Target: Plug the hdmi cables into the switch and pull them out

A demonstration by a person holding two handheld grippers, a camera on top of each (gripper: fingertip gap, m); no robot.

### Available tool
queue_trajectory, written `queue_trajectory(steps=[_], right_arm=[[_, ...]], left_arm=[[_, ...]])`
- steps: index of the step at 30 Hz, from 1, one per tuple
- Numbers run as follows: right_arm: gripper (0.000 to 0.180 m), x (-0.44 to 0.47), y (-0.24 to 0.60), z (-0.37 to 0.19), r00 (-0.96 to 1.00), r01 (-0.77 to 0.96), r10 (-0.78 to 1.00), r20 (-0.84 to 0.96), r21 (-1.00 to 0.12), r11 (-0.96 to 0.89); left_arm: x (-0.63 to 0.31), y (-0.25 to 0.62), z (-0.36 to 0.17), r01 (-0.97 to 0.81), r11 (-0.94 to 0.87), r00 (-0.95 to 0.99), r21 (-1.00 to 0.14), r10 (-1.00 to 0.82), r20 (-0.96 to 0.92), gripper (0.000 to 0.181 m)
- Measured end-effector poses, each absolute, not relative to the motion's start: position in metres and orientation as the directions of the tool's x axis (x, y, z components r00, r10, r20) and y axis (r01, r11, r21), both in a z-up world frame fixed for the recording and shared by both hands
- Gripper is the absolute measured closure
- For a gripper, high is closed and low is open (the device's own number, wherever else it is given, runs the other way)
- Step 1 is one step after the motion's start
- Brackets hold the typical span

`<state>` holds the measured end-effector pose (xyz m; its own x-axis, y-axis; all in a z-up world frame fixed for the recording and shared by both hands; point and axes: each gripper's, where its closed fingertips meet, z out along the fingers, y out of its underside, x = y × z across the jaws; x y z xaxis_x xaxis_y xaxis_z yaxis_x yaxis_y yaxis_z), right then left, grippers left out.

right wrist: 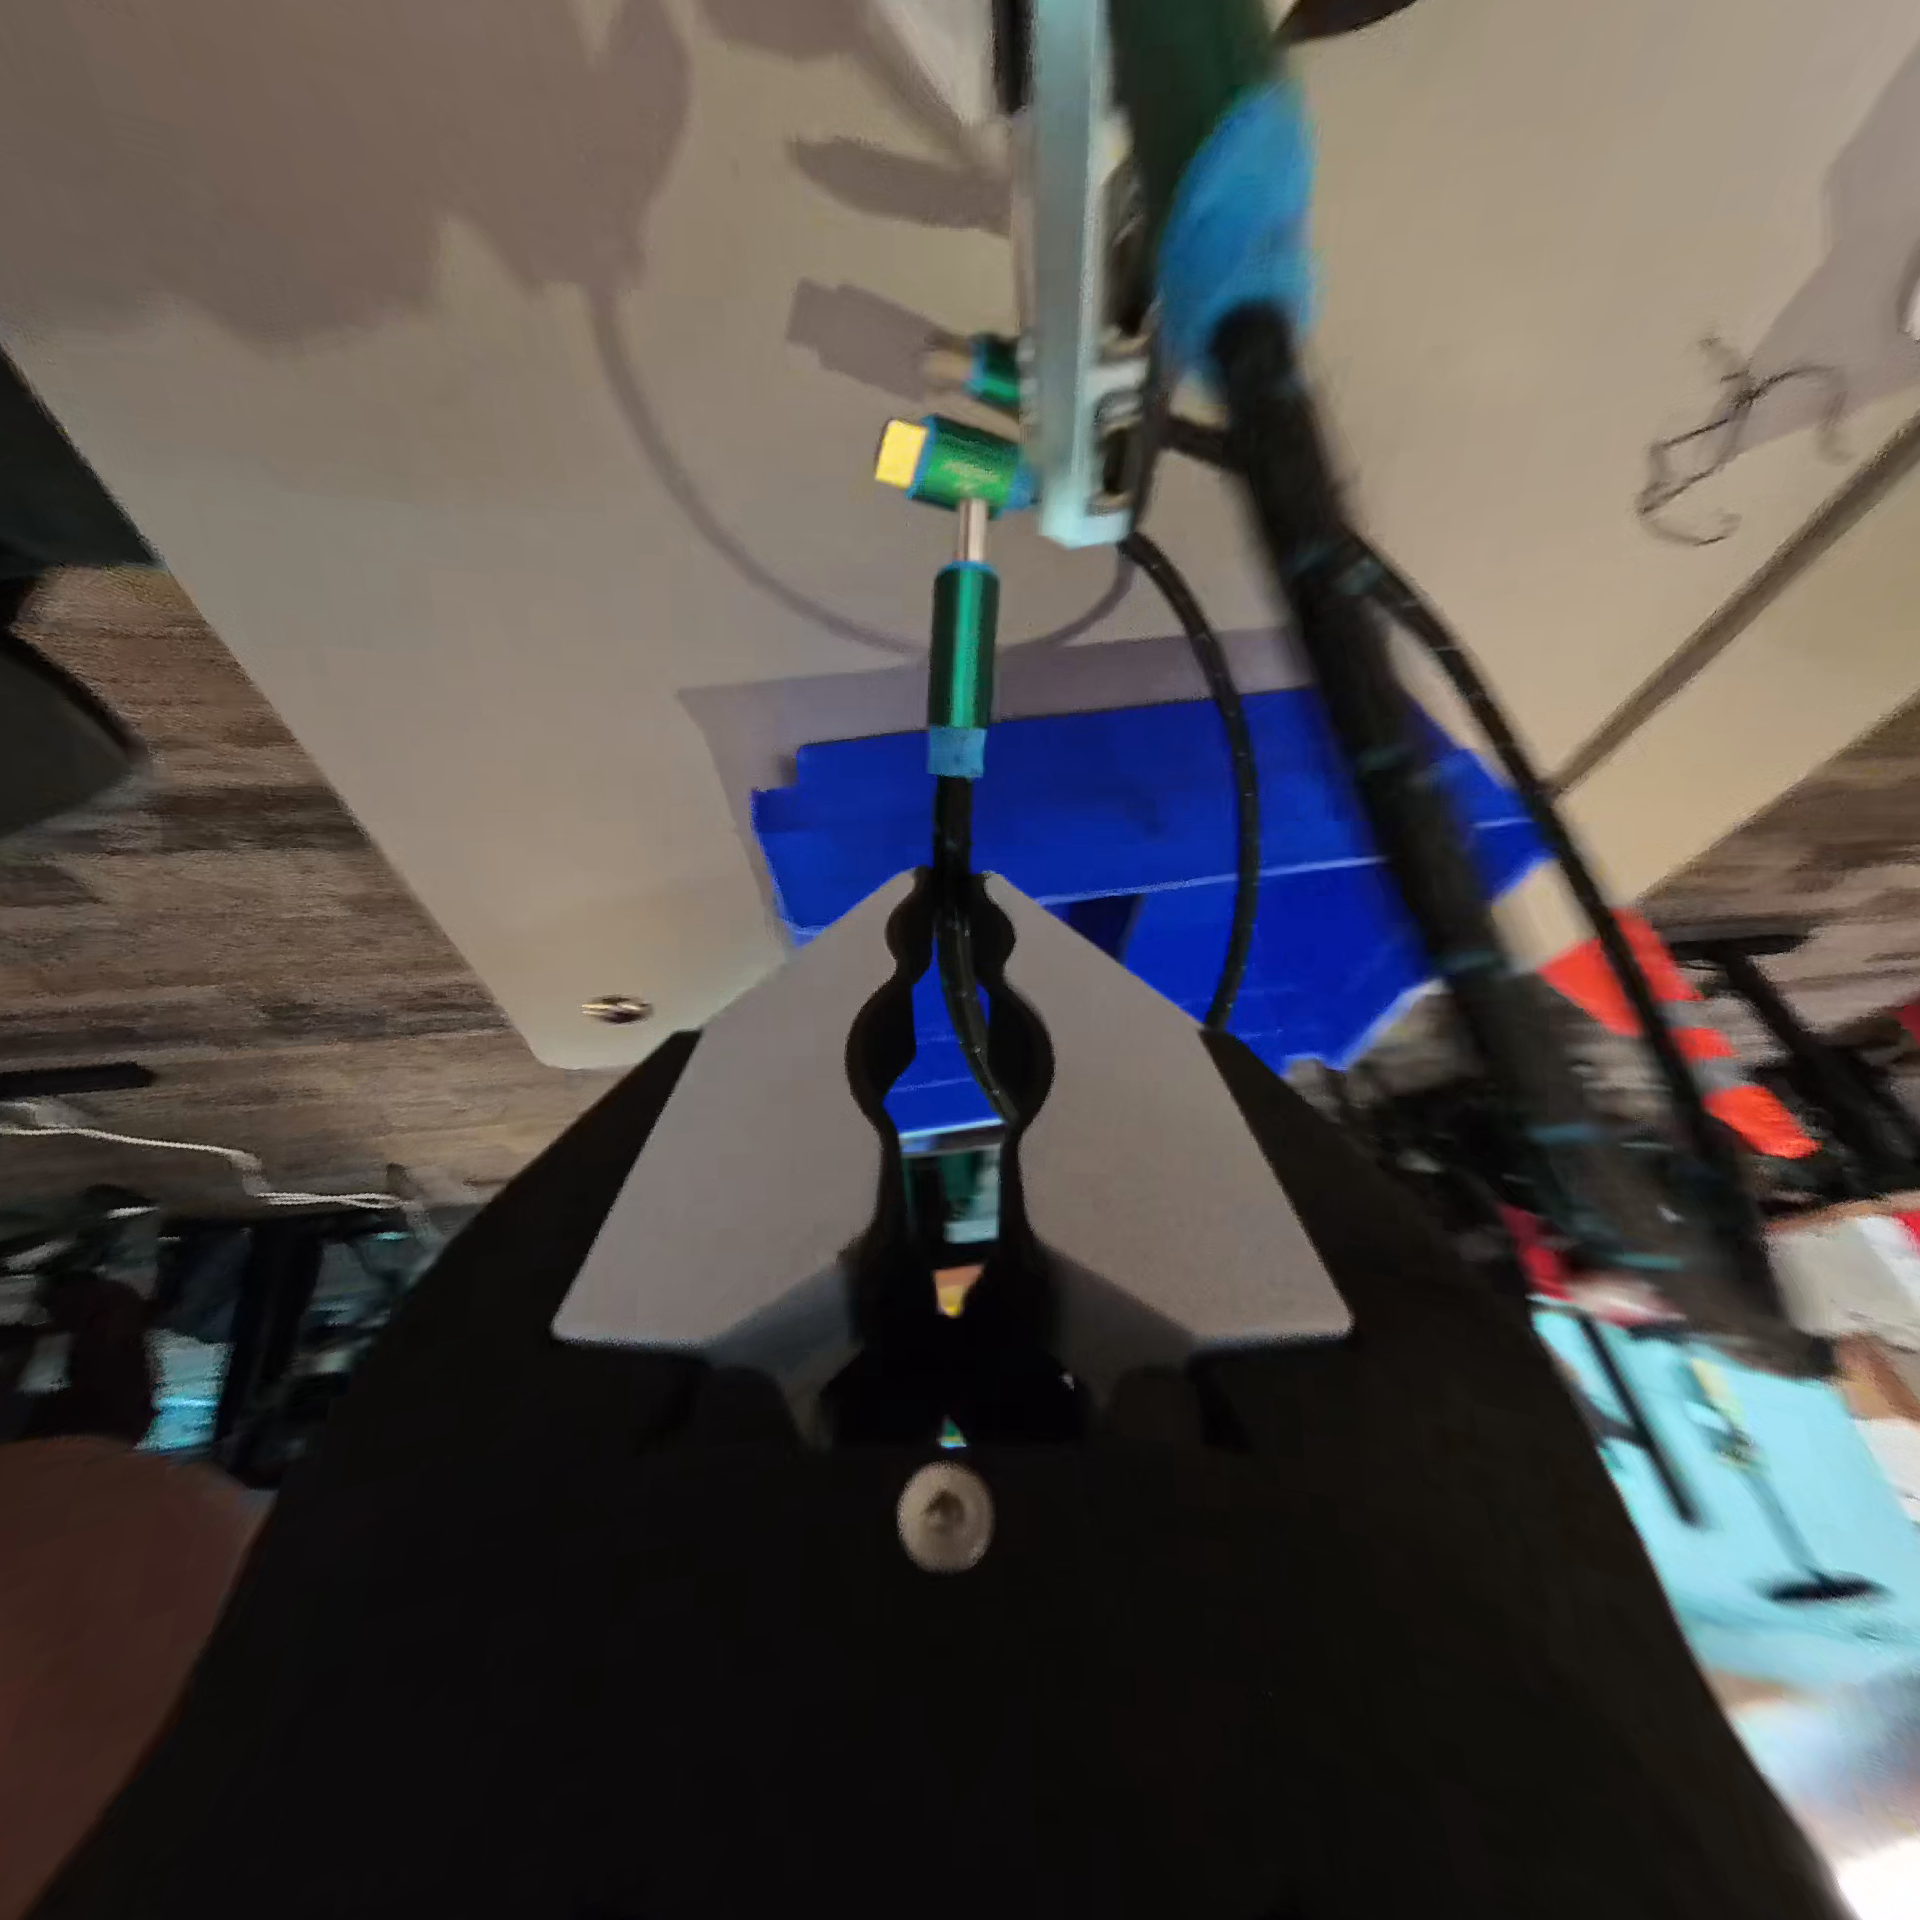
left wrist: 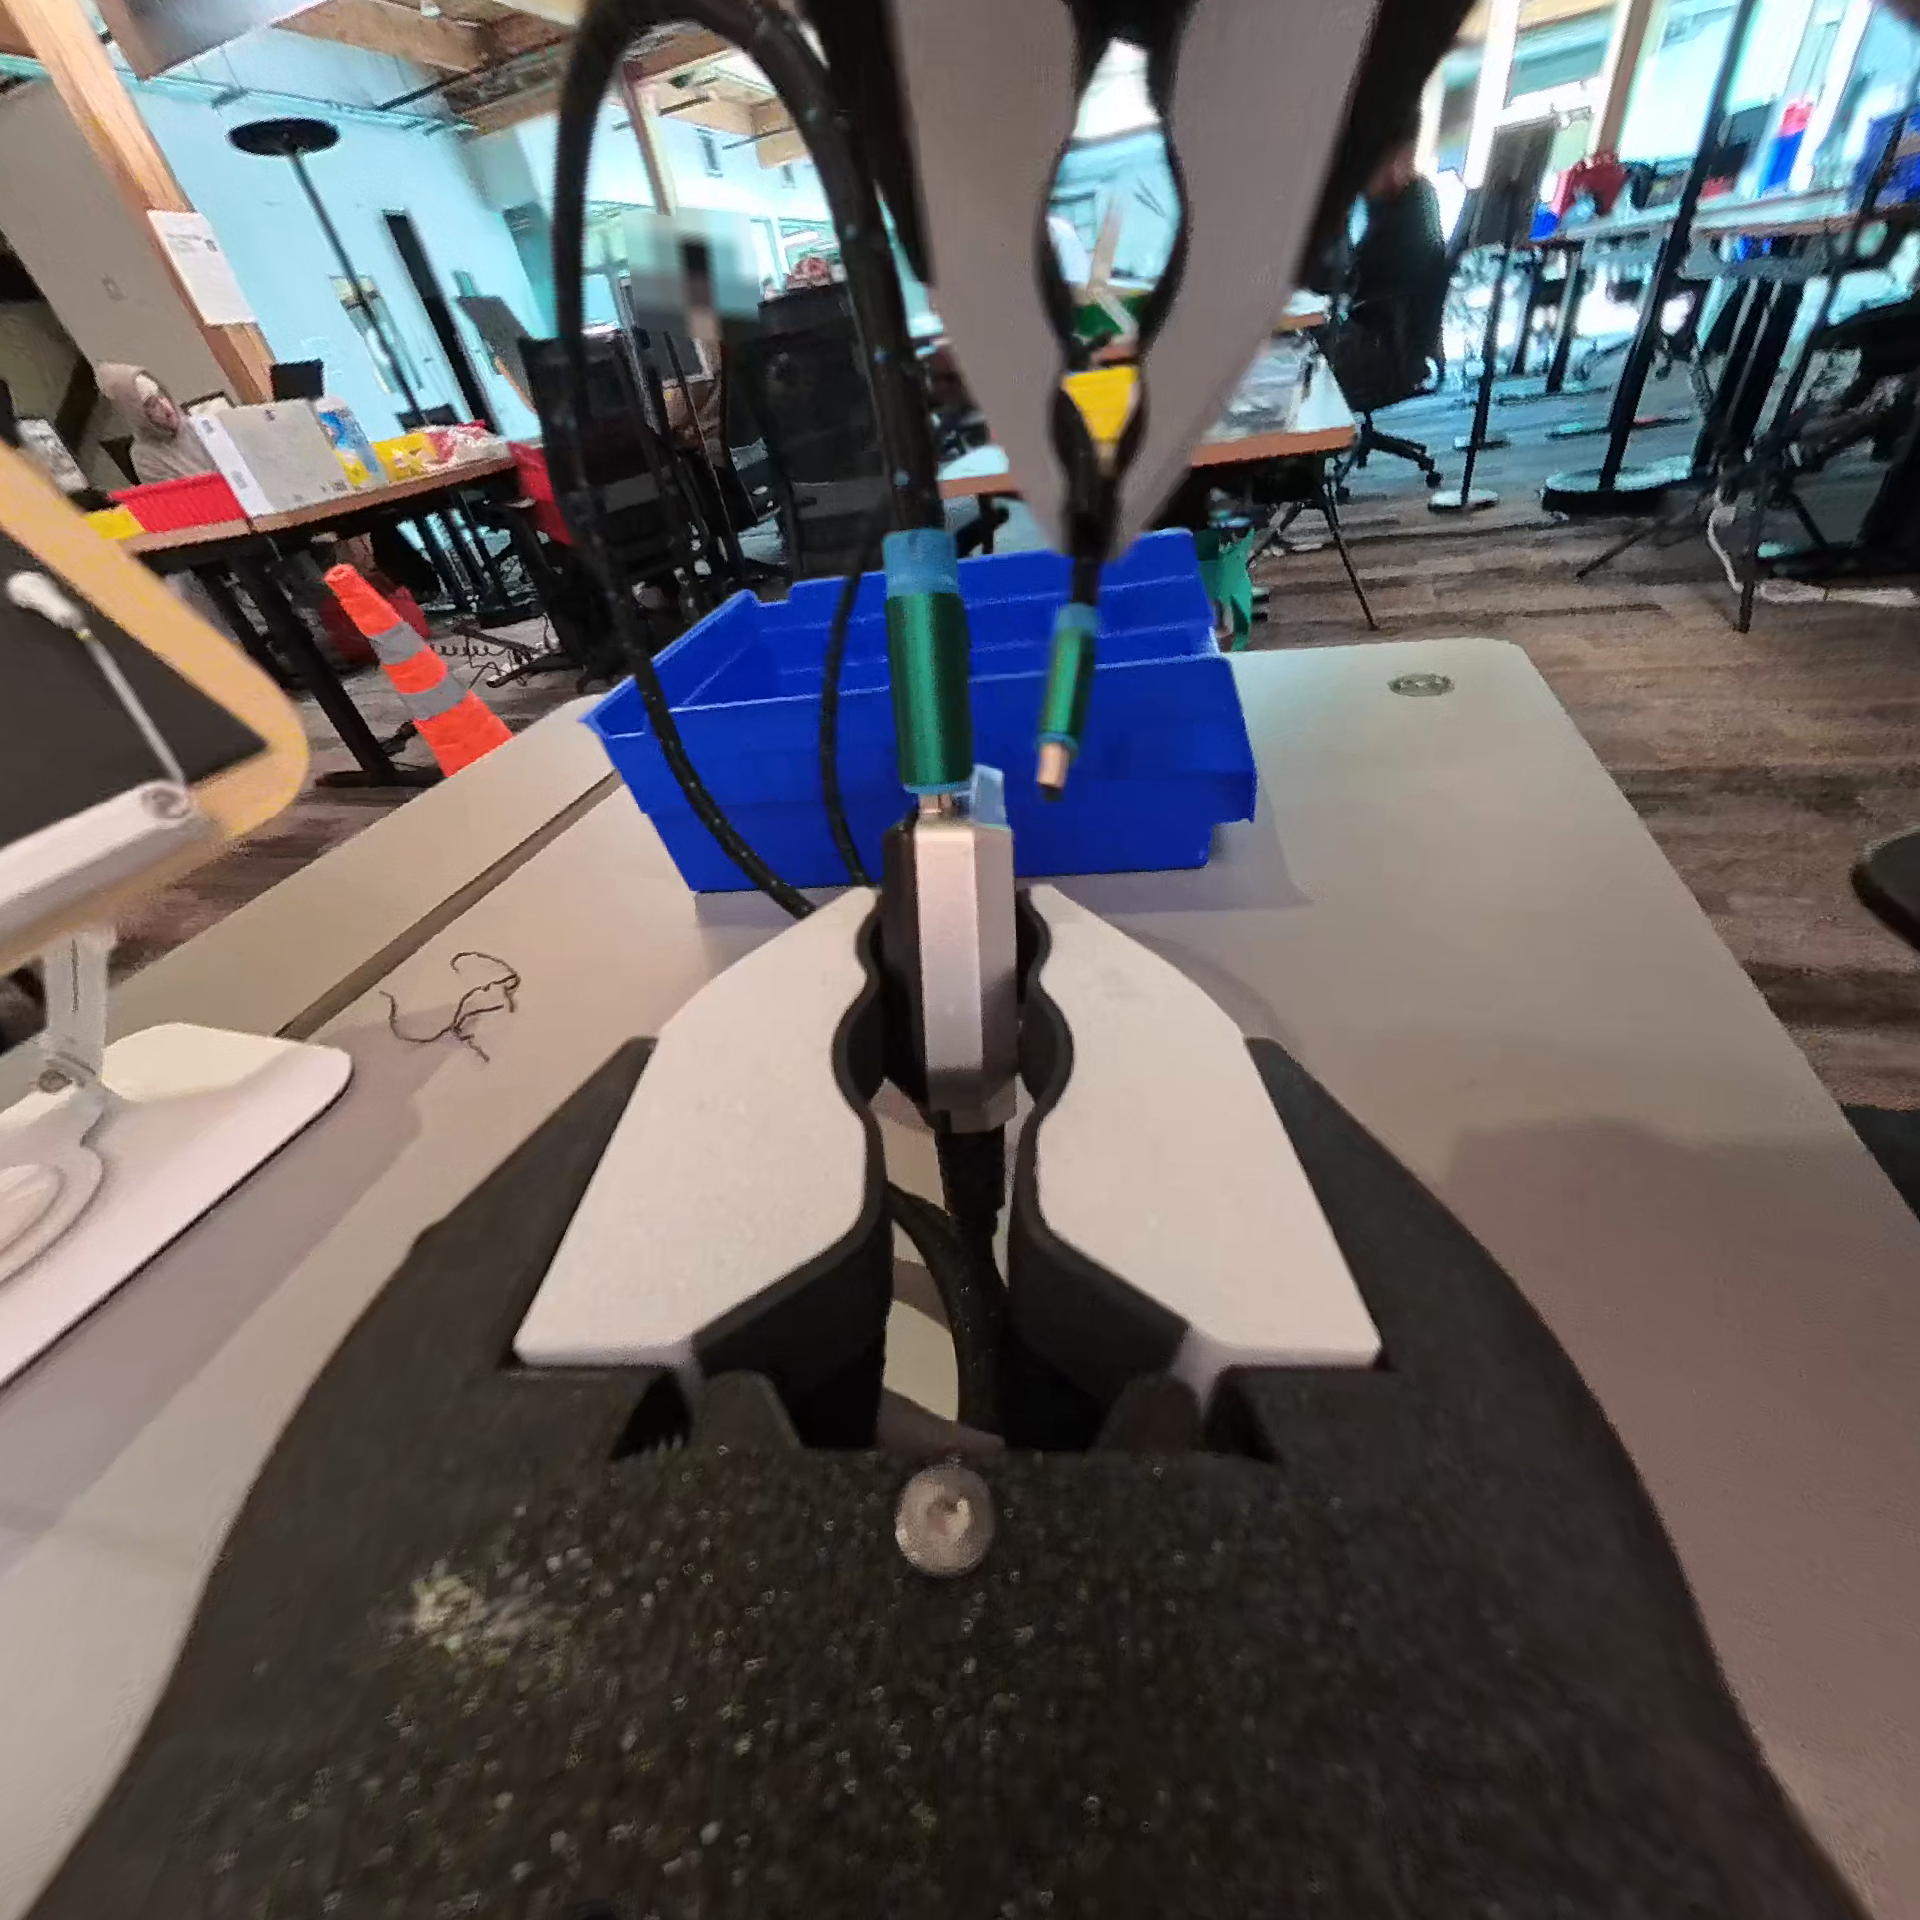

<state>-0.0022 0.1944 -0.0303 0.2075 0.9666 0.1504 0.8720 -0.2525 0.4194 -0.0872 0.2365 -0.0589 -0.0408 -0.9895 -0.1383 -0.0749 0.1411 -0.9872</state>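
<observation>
My left gripper (left wrist: 951,920) is shut on a silver HDMI switch (left wrist: 961,977) and holds it upright above the white table (left wrist: 1455,935). One green HDMI plug (left wrist: 928,686) with a blue collar sits in the switch's top edge. My right gripper (left wrist: 1086,520) comes down from above, shut on a thin black cable (right wrist: 951,831) just behind a second green plug (left wrist: 1065,707). That plug hangs free, tip down, just right of the switch and apart from it. In the right wrist view the gripper (right wrist: 954,883), the held plug (right wrist: 961,655) and the switch (right wrist: 1075,260) show, with a yellow-tipped green plug (right wrist: 940,457) beside them.
A blue plastic bin (left wrist: 1143,717) stands on the table right behind the switch. Black braided cables (left wrist: 727,416) loop up on the left. A stand with a white base (left wrist: 156,1122) is at the left edge. A loose dark thread (left wrist: 457,1003) lies on the table.
</observation>
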Motion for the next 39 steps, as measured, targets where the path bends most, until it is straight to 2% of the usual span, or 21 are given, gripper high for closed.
queue_trajectory(steps=[1,3,6,9,12,15,17,19,21,23,26,29,33,37,39], right_arm=[[0.174,-0.001,0.187,-0.034,0.265,0.871,0.958,0.109,0.400,-0.286],[0.173,-0.004,0.174,-0.052,0.294,0.894,0.955,0.036,0.343,-0.288],[0.174,-0.027,0.165,-0.095,0.203,0.960,0.978,0.045,0.189,-0.208],[0.174,-0.044,0.164,-0.134,0.191,0.979,0.963,0.188,0.039,-0.201],[0.173,-0.071,0.159,-0.150,0.306,0.942,0.907,0.288,-0.232,-0.244],[0.161,-0.086,0.154,-0.132,0.588,0.740,0.753,0.295,-0.570,-0.355],[0.150,-0.085,0.143,-0.116,0.781,0.481,0.606,0.150,-0.764,-0.431],[0.145,-0.068,0.131,-0.113,0.907,0.164,0.416,-0.061,-0.859,-0.484],[0.145,-0.060,0.115,-0.126,0.885,-0.114,0.329,-0.329,-0.839,-0.532],[0.139,-0.060,0.103,-0.148,0.816,-0.215,0.306,-0.490,-0.749,-0.627],[0.135,-0.055,0.102,-0.176,0.846,-0.159,0.263,-0.464,-0.691,-0.705],[0.135,-0.062,0.115,-0.179,0.848,-0.152,0.258,-0.463,-0.677,-0.720],[0.146,-0.076,0.143,-0.180,0.826,-0.222,0.206,-0.524,-0.640,-0.736],[0.145,-0.071,0.177,-0.180,0.843,-0.264,0.151,-0.516,-0.643,-0.719],[0.138,-0.066,0.193,-0.177,0.834,-0.294,0.142,-0.533,-0.647,-0.703]], left_arm=[[-0.088,0.242,-0.059,-0.075,0.108,-0.019,-0.991,-0.994,-0.107,0.160],[-0.089,0.258,-0.060,-0.079,0.044,0.046,-0.996,-0.998,-0.048,0.160],[-0.094,0.275,-0.058,-0.064,0.002,0.127,-0.998,-0.992,-0.010,0.160],[-0.097,0.282,-0.054,-0.043,-0.011,0.153,-0.999,-0.988,0.004,0.160],[-0.098,0.283,-0.053,-0.034,-0.023,0.149,-0.999,-0.989,0.018,0.160],[-0.096,0.280,-0.057,-0.051,-0.024,0.135,-0.998,-0.991,0.017,0.160],[-0.094,0.278,-0.060,-0.065,-0.017,0.130,-0.998,-0.992,0.008,0.160],[-0.092,0.275,-0.062,-0.076,-0.012,0.122,-0.997,-0.993,0.003,0.160],[-0.090,0.273,-0.064,-0.085,-0.008,0.116,-0.996,-0.993,-0.002,0.160],[-0.089,0.272,-0.065,-0.088,-0.007,0.112,-0.996,-0.994,-0.003,0.160],[-0.089,0.270,-0.065,-0.089,-0.010,0.103,-0.996,-0.995,0.001,0.160],[-0.089,0.269,-0.065,-0.090,-0.007,0.101,-0.996,-0.995,-0.002,0.160],[-0.089,0.268,-0.064,-0.088,-0.009,0.092,-0.996,-0.996,0.001,0.160],[-0.090,0.269,-0.062,-0.079,-0.012,0.092,-0.997,-0.996,0.004,0.160],[-0.091,0.270,-0.059,-0.066,-0.014,0.100,-0.998,-0.995,0.007,0.160]])
